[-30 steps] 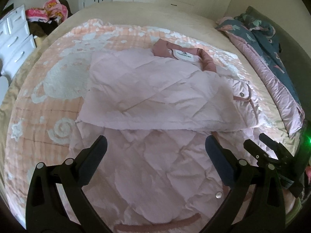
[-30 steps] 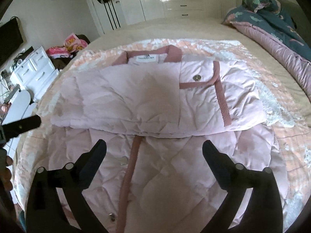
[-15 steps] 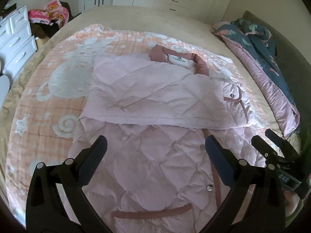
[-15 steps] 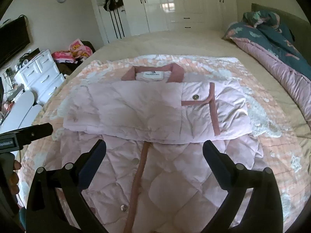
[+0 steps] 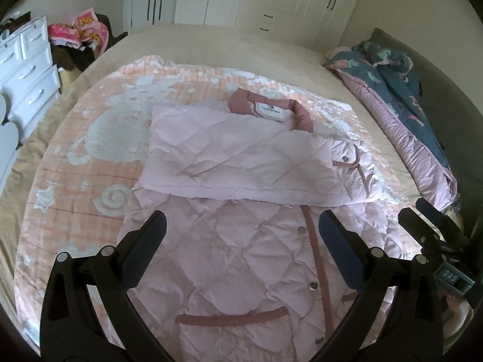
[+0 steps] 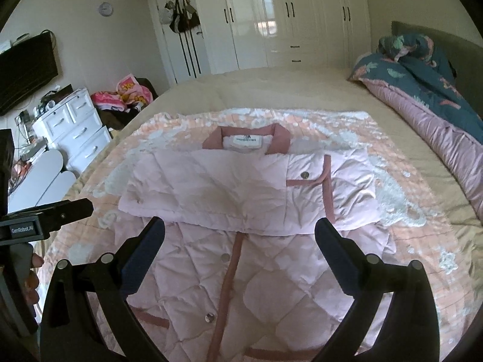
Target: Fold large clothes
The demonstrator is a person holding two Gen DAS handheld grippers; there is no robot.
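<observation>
Both grippers are matte black plastic with dark navy pads [image 5: 148, 241] on chunky angled fingers, plus shiny silver screws along the arms. The left gripper [image 6: 48, 220] has a white "GenRobot.AI" label (bare fingertips [image 6: 33, 274] show below it).

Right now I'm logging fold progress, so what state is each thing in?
Pink jacket: flat on the blanket, sleeves folded across the chest, lower half not yet folded.
Left gripper: open, holding nothing.
Right gripper: open, holding nothing.
Wardrobe doors: closed.
Dresser drawers: closed.

Left gripper [image 5: 241, 235] jaws spread above the pink quilted coat [image 5: 241, 181].
</observation>
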